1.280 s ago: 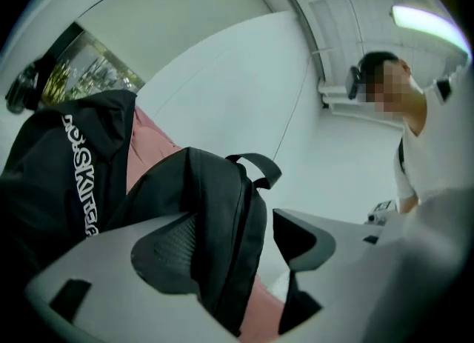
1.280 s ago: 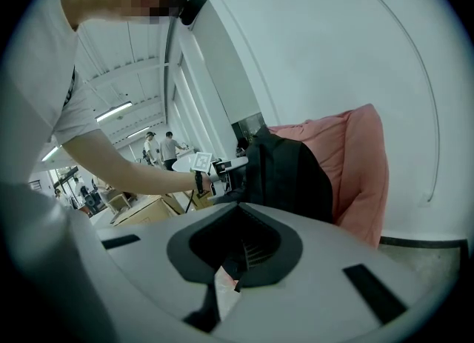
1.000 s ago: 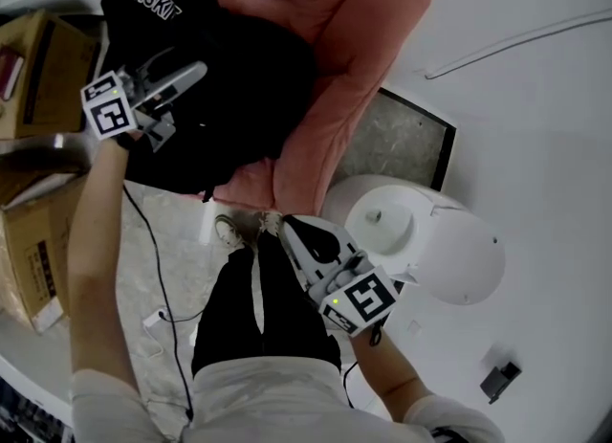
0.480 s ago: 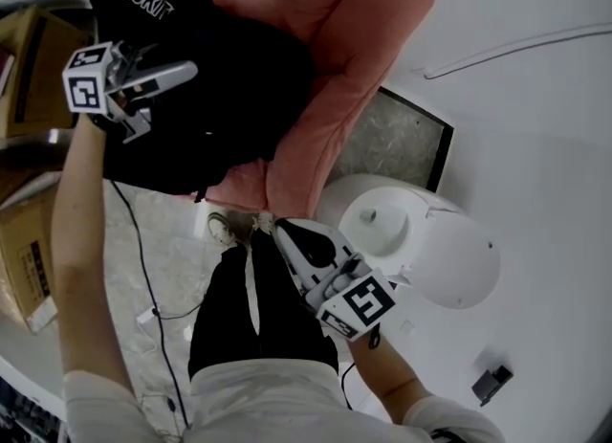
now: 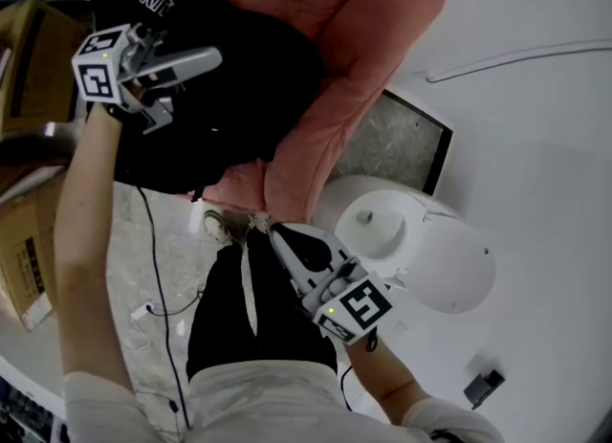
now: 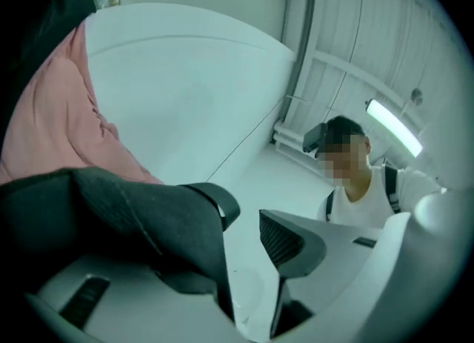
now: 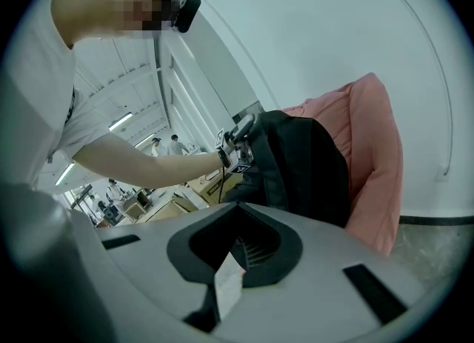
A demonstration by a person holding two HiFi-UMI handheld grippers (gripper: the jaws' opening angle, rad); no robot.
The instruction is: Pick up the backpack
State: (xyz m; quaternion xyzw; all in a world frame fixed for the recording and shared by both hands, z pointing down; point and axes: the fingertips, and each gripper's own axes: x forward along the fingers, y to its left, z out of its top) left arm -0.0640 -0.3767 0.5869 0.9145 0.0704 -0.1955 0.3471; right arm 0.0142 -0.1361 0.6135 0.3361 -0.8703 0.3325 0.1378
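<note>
A black backpack (image 5: 239, 87) with white lettering lies on a pink armchair (image 5: 344, 39). My left gripper (image 5: 206, 63) hovers over the upper part of the backpack, angled upward. In the left gripper view a dark grey strap (image 6: 133, 208) lies draped over one finger and drops into the gap. Light shows between the strap and the other finger (image 6: 285, 238). These jaws (image 6: 244, 219) have just been opening a little, with the strap between them. My right gripper (image 5: 282, 238) stays low by the person's legs, shut (image 7: 233, 249) and empty, facing the backpack (image 7: 304, 164).
A white round appliance (image 5: 411, 240) stands right of the armchair's front corner. Cardboard boxes (image 5: 29, 58) line the left side. A cable (image 5: 158, 288) runs over the floor beside the person's dark trousers (image 5: 249, 307). A small dark object (image 5: 478, 388) lies at the lower right.
My left gripper has lifted and tipped upward, shifting farther over the backpack, and its jaws are narrower than a second ago. The right gripper has stayed almost still.
</note>
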